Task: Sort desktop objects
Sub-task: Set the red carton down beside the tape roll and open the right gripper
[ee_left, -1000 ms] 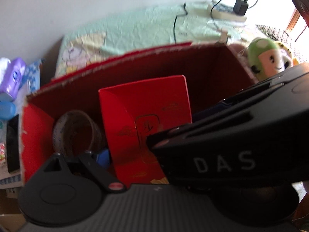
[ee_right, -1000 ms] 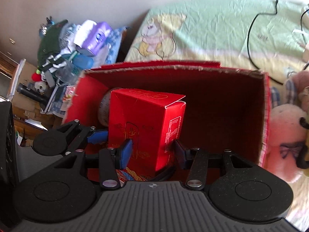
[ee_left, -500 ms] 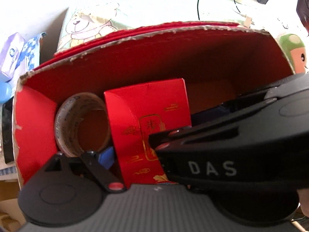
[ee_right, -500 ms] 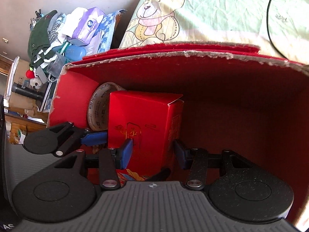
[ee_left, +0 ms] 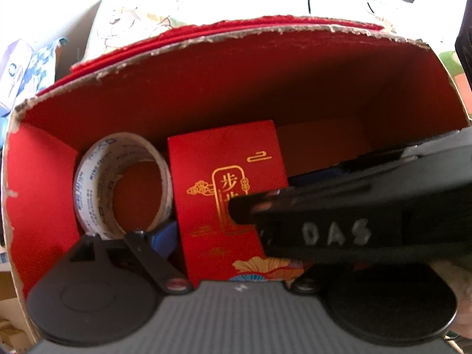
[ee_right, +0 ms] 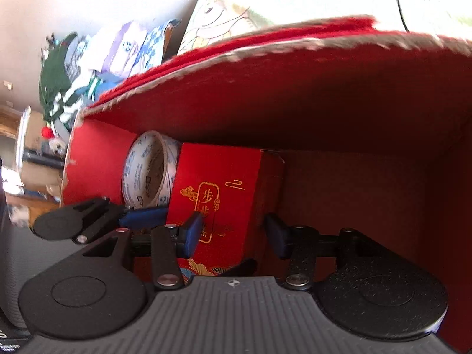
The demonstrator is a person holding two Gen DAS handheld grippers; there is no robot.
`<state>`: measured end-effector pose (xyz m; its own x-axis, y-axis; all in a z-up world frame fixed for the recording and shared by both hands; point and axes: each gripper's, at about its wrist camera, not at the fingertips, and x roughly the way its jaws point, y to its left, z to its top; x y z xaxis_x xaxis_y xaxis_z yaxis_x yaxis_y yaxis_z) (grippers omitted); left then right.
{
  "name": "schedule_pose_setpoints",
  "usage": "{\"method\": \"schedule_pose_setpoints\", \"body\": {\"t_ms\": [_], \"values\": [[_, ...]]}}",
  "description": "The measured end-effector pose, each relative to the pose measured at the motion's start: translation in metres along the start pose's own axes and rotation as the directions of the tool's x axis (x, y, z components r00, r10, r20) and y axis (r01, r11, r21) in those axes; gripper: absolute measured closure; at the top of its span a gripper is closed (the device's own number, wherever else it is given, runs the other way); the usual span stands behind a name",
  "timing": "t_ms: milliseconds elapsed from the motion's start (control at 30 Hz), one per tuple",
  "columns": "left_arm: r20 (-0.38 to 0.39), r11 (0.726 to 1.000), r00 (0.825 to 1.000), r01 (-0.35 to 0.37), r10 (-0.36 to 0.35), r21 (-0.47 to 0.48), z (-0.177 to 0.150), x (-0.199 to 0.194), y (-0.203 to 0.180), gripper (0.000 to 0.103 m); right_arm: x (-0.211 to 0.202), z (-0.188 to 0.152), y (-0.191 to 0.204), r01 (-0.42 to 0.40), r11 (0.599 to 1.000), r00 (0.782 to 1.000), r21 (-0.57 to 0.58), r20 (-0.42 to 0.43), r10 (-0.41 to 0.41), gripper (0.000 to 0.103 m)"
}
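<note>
Lowering a small red gift box (ee_right: 218, 197) into a big red carton (ee_right: 324, 94), the right claw (ee_right: 233, 233) straddles the box with both blue pads a little apart from its sides, so the grip looks slack rather than clamped. The box stands upright on the carton floor, touching a roll of packing tape (ee_right: 147, 171) that leans at the left wall. From the left wrist view the same gift box (ee_left: 227, 185) and tape (ee_left: 118, 183) show plainly, but the left claw (ee_left: 218, 233) is half hidden: one blue finger sits left of the box, the other lies behind the right device, so its state cannot be told. The placing step appears nearly done; the next move probably calls for a straight lift out, clear of box and tape.
</note>
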<state>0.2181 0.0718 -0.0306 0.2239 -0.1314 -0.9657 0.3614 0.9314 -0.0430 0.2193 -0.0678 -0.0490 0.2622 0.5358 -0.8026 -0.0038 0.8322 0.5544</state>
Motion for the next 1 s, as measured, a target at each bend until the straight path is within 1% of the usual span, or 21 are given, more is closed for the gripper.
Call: {"method": "schedule_pose_setpoints", "body": {"t_ms": [67,233,367,433,567,633,700,800,900,933,1000], "values": [[-0.001,1.0,1.0,0.002,-0.002,-0.002,0.001,0.0,0.0,0.016,-0.003,0.0,-0.002,-0.006,1.0,1.0,0.01,0.026,0.005,0.051],[0.007,1.0,1.0,0.017,-0.017,-0.023,0.002,-0.003,0.004,0.016,-0.012,-0.003,0.004,0.015,0.999,0.995,-0.042,0.101,-0.011,0.051],[0.009,1.0,1.0,0.012,-0.012,-0.022,0.003,-0.005,0.005,0.018,-0.008,0.001,0.003,0.015,0.999,0.997,-0.037,0.083,-0.012,0.05],[0.012,0.999,1.0,0.018,-0.018,-0.028,0.003,-0.007,0.006,0.018,-0.008,0.002,0.002,0.016,0.999,0.996,-0.028,0.087,-0.014,0.05],[0.023,0.999,1.0,0.022,-0.022,-0.031,0.005,-0.01,0.007,0.016,-0.014,0.002,-0.006,0.03,0.999,0.99,0.012,0.135,-0.031,0.051],[0.025,0.999,0.999,0.028,-0.027,-0.035,0.006,-0.011,0.008,0.016,-0.013,0.003,-0.007,-0.002,1.0,0.992,0.02,0.129,0.0,0.051],[0.025,0.999,0.999,0.027,-0.026,-0.037,0.007,-0.012,0.009,0.016,-0.012,0.003,-0.006,-0.017,1.0,0.993,0.005,0.116,0.016,0.05],[0.027,0.999,0.999,0.026,-0.025,-0.038,0.008,-0.013,0.01,0.017,-0.012,0.002,-0.003,-0.004,1.0,0.993,-0.023,0.118,0.007,0.049],[0.03,0.999,0.999,0.023,-0.022,-0.039,0.01,-0.015,0.01,0.017,-0.012,0.002,-0.003,-0.003,1.0,0.994,-0.03,0.113,0.006,0.048],[0.032,0.999,0.999,0.02,-0.019,-0.037,0.007,-0.016,0.012,0.018,-0.008,0.003,0.002,0.002,1.0,0.994,-0.031,0.113,0.002,0.048],[0.035,0.999,0.999,0.015,-0.014,-0.037,0.011,-0.017,0.004,0.018,-0.007,0.003,0.004,0.004,1.0,0.993,-0.029,0.118,-0.001,0.048]]}}
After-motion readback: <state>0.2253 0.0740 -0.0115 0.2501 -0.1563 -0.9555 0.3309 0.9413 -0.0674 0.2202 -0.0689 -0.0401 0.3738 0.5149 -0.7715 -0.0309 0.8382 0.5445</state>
